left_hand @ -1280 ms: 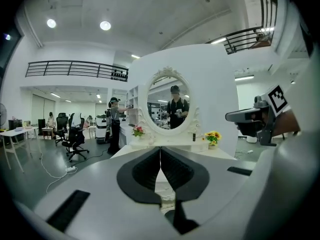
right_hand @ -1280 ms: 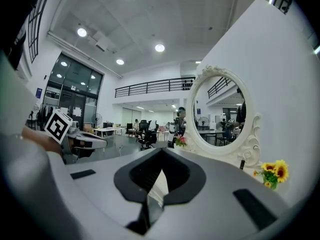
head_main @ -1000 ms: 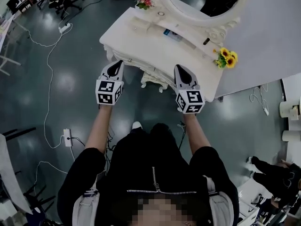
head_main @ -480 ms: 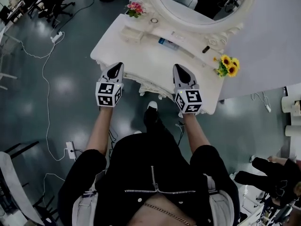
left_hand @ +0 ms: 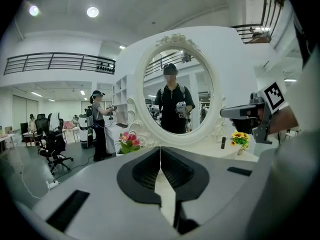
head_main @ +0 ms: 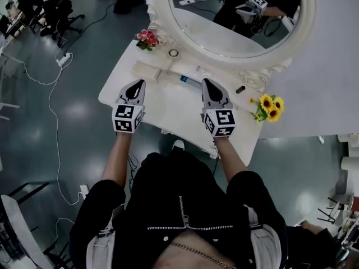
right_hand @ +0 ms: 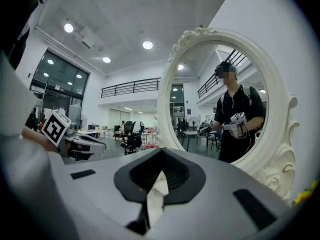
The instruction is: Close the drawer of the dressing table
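Note:
The white dressing table (head_main: 168,102) with its oval mirror (head_main: 235,15) stands right in front of me. My left gripper (head_main: 136,84) is over the left part of the tabletop and my right gripper (head_main: 208,83) over the middle, both pointing at the mirror. Each is shut with nothing between its jaws, as the left gripper (left_hand: 160,149) and right gripper (right_hand: 161,150) views show. The drawer front is hidden under the tabletop's near edge and my hands. The mirror (left_hand: 175,99) reflects the person holding both grippers.
Pink flowers (head_main: 147,37) stand at the tabletop's back left and sunflowers (head_main: 268,106) at its right end. A flat white box (head_main: 147,70), a small blue-labelled item (head_main: 189,82) and a dark little bottle (head_main: 240,89) lie near the mirror's base. Cables cross the floor at left.
Both grippers moved forward together, from the table's ornate front edge to over the tabletop. The person stepped closer, so the table's front is now out of sight below.

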`<state>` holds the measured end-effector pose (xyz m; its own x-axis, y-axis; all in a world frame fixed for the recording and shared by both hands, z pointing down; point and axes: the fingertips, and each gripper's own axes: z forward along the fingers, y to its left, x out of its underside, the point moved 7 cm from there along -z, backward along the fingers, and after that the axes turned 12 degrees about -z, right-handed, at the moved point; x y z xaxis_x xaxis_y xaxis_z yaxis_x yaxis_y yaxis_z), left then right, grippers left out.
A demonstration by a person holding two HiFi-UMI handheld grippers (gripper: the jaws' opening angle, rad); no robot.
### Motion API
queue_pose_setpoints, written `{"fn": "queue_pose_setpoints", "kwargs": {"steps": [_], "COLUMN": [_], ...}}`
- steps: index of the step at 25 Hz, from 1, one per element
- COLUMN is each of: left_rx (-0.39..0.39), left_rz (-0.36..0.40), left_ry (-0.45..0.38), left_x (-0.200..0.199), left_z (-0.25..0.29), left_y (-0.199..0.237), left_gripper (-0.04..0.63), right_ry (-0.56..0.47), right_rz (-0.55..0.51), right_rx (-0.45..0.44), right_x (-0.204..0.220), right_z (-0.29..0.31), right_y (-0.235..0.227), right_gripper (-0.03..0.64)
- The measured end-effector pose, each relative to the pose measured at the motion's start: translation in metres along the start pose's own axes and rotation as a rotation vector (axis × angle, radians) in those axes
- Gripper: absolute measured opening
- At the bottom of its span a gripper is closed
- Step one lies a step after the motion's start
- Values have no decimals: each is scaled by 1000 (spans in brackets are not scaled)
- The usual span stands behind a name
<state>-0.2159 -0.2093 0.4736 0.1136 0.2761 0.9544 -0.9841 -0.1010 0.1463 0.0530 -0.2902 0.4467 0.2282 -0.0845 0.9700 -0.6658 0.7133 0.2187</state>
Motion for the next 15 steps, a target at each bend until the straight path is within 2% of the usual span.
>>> {"fn": "queue_pose_setpoints", "kwargs": {"steps": [7,15], "left_rx": [28,52], "left_rz": [-11,-26], "left_ry": [-7,10], "left_x": [-18,-14], "left_z": [41,65], "left_y": [19,56], "left_gripper": [23,23], "right_ry": [7,29], "right_rz": [8,3], "right_rx": [12,40], "right_x": [0,1], "right_z": [39,68], "right_y": [-17,-13], "right_gripper": [6,6]}}
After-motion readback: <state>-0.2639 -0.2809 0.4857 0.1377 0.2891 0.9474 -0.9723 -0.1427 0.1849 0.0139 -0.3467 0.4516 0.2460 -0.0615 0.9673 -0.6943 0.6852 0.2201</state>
